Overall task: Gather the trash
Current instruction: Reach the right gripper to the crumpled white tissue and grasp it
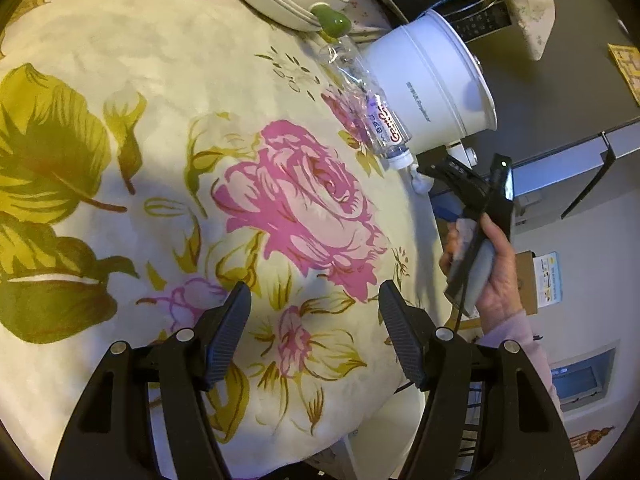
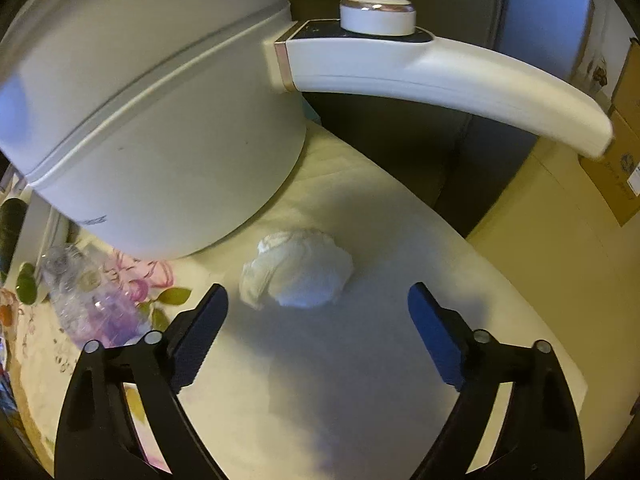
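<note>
Right tongs [image 2: 316, 320] agape, crumpled tissue [image 2: 298, 272] just ahead

Right wrist view. The right gripper [image 2: 318, 332] hangs over the table [image 2: 460, 272] with its jaws spread wide and nothing between them. A crumpled white tissue [image 2: 298, 274] lies just ahead of the fingertips, near the base of a large white pot [image 2: 160, 120] whose handle [image 2: 440, 76] extends rightward. A crushed clear plastic bottle [image 2: 86, 296] lies at left on the floral cloth [image 2: 36, 344].
</note>
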A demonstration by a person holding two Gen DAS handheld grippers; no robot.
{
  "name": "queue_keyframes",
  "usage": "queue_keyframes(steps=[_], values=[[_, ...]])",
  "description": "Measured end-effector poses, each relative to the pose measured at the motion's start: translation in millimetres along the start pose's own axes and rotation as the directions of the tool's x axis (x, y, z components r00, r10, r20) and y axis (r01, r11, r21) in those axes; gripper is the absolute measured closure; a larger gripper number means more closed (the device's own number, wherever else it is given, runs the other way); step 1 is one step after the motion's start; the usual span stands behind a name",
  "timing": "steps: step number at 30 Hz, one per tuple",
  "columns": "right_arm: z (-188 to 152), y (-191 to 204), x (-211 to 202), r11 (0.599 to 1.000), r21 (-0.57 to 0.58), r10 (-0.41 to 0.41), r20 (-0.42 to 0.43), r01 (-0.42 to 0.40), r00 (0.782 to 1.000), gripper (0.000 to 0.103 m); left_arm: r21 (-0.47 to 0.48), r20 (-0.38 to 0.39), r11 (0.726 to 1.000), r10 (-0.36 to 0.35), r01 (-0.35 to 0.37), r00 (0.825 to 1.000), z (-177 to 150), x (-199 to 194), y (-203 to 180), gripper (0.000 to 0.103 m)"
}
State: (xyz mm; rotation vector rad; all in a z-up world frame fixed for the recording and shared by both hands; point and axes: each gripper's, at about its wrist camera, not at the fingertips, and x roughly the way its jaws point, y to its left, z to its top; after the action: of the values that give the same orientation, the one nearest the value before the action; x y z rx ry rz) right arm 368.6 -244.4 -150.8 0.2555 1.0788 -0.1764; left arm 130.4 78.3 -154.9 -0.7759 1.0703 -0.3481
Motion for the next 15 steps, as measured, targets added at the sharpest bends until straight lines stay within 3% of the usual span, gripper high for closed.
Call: queue_keyframes(steps=[4, 8, 15], values=[[4.9, 3.1, 16.2, 0.999, -0.034, -0.014, -0.023, 0.013, 1.0, 0.039, 0.0, -0.006, 1.0, 0.002, -0.002, 1.0, -1.4, 2.7, 0.3, 0.038], [4.9, 8.4, 14.0, 0.996, -0.086, -0.037, -0.006, 0.036, 0.999, 0.073, -0.001, -0.006, 1.0, 0.001, -0.001, 1.0, -2.0, 1.6, 1.0, 0.038], [-13.7, 10.0, -9.5, 0.992, -0.108, -0.059, 0.012, 0.06, 0.998, 0.077, 0.006, 0.006, 1.0, 0.005, -0.005, 1.0, -2.1, -2.2, -0.9, 0.038]])
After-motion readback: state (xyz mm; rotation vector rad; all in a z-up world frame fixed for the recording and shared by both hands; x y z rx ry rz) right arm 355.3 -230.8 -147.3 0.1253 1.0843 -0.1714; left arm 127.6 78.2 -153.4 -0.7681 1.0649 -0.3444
